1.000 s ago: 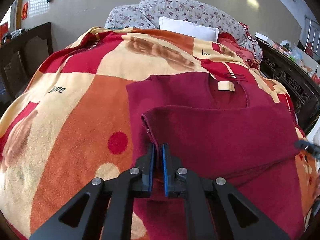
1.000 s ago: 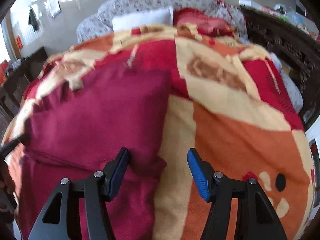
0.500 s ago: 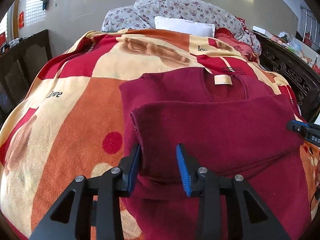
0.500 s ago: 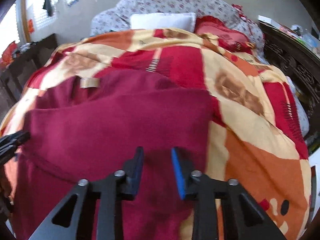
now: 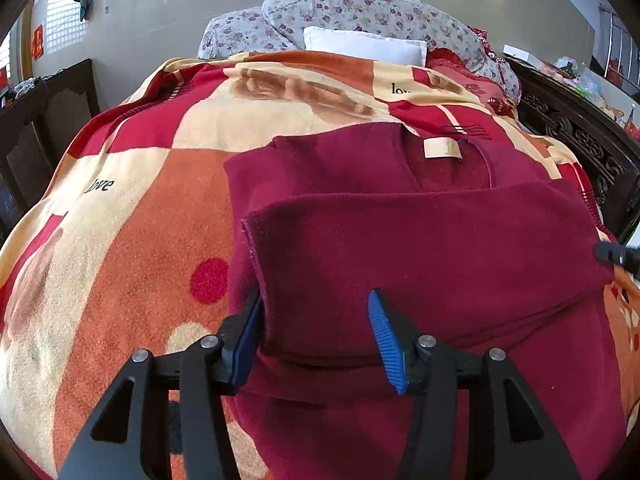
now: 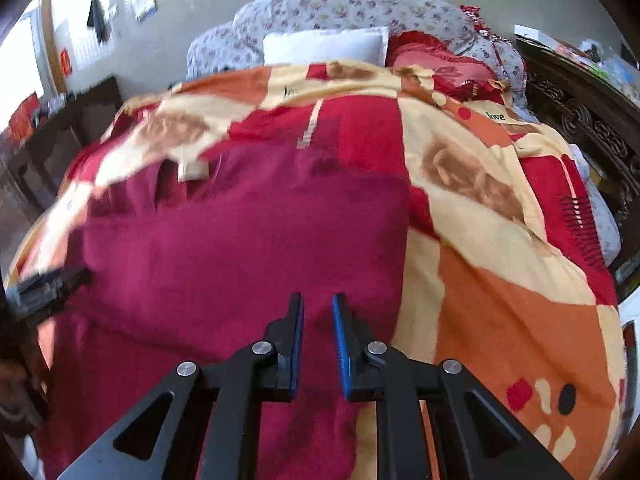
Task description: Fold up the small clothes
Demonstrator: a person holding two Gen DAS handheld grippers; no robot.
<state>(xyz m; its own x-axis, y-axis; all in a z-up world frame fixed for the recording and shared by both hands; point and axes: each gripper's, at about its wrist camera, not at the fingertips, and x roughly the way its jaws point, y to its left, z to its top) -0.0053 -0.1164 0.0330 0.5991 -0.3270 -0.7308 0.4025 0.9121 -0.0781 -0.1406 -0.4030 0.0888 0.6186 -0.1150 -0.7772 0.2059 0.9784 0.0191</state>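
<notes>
Item: garment (image 5: 420, 248), dark red, fleece-like, laid flat on the blanket (image 5: 132, 240) of a bed. The lower part was seen folded up over the body, its edge lying just short of the neck label (image 5: 442, 148); the collar end pointed toward the pillows (image 5: 364, 46).

Handling, as judged: soft, light and limp, not fragile; a napped surface that should grip the pads rather than slip. No stiffness was evident, so any lifted part would be expected to sag and drag its lower layers unless both ends were raised together. Best hold, as judged: the doubled corners of the near fold, one to each gripper, layers pinched together.

Left gripper (image 5: 316, 336): released, jaws set wide apart, straddling the left corner of the folded part, nothing grasped.

Right gripper (image 6: 318, 336): jaws drawn near together with a narrow gap left between them, set over the right portion of the garment (image 6: 240, 248); no cloth was seen pinched. The view was blurred toward its left side
</notes>
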